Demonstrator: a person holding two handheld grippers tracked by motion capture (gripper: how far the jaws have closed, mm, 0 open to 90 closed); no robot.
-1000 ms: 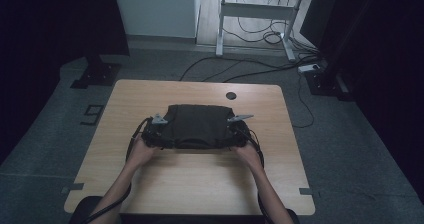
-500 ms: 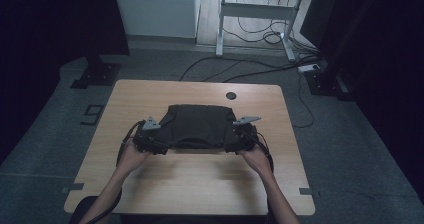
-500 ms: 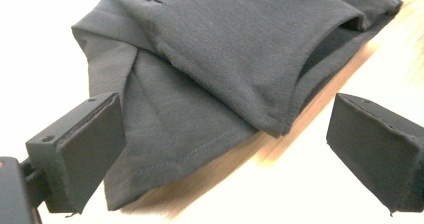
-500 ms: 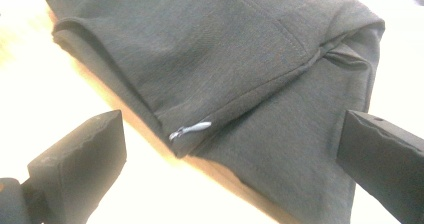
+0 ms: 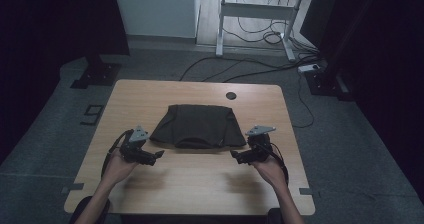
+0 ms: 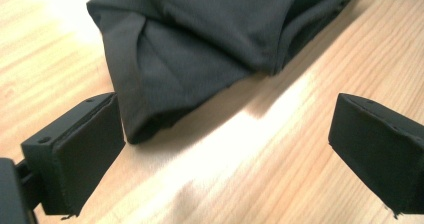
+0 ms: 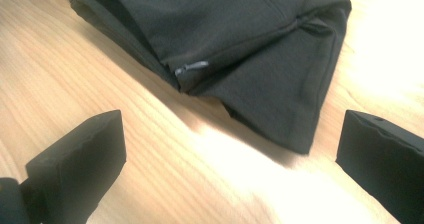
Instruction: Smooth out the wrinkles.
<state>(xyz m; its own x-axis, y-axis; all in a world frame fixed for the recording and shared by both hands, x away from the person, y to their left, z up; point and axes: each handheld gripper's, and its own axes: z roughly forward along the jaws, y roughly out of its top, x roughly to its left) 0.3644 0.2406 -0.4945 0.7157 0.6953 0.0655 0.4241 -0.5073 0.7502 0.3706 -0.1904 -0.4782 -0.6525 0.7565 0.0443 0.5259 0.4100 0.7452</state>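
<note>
A dark folded garment (image 5: 200, 126) lies flat in the middle of the wooden table (image 5: 200, 189). My left gripper (image 5: 156, 155) hovers just off its near left corner, open, nothing between the jaws. My right gripper (image 5: 236, 157) is off the near right corner, also open and empty. Both pairs of jaws have just been opening. In the left gripper view the garment's folded corner (image 6: 200, 29) lies ahead of the left gripper (image 6: 225, 144). In the right gripper view the garment (image 7: 260, 24) shows a zipper pull (image 7: 192, 66) beyond the right gripper (image 7: 230, 159).
A round cable hole (image 5: 230, 95) sits in the table behind the garment. On the floor beyond are loose cables (image 5: 240, 69), a white desk frame (image 5: 255, 29), a black stand base (image 5: 95, 74) at left and another (image 5: 325, 81) at right.
Both grippers have drawn back from the garment's near corners toward the table's front edge and spread a little apart. The garment stays folded on the table.
</note>
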